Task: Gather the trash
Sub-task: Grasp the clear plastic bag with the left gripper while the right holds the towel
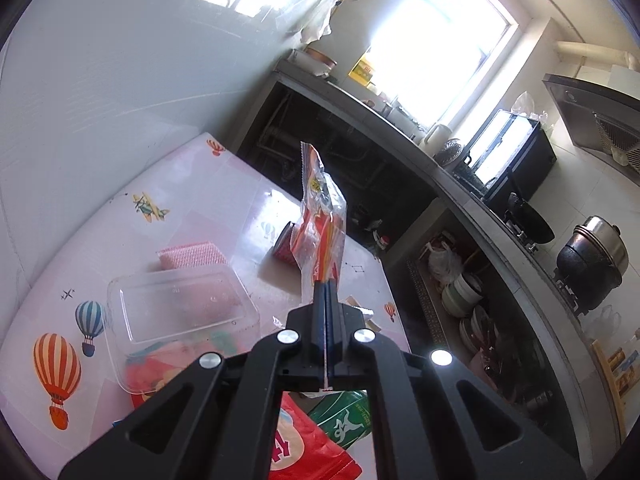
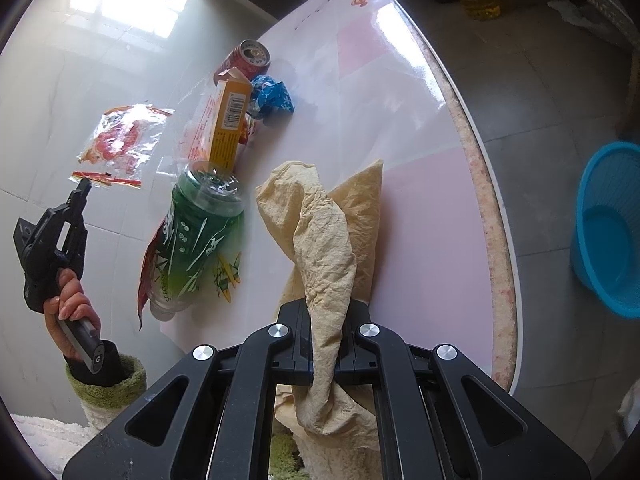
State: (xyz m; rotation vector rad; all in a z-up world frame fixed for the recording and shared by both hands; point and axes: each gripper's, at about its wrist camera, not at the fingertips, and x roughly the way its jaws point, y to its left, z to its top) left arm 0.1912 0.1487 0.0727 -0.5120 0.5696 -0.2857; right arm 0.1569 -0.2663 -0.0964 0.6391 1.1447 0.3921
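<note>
Holding a clear snack wrapper [image 1: 320, 216] in the closed left claw [image 1: 327, 292], lifted above the counter [image 1: 120, 216]. Gripping a crumpled beige paper [image 2: 320, 248] tight in the right claw [image 2: 326, 320]. Keeping both pinches firm while carrying, probably toward the blue basket [image 2: 608, 232] on the floor, far right of the right claw. Leaving the green bottle [image 2: 196, 232], orange box [image 2: 228, 120] and can [image 2: 246, 58] ahead-left, in a bright kitchen.

Both wrist views look closely along their fingers, sharing the table [image 1: 132, 248] and green bottle [image 2: 200, 236].
</note>
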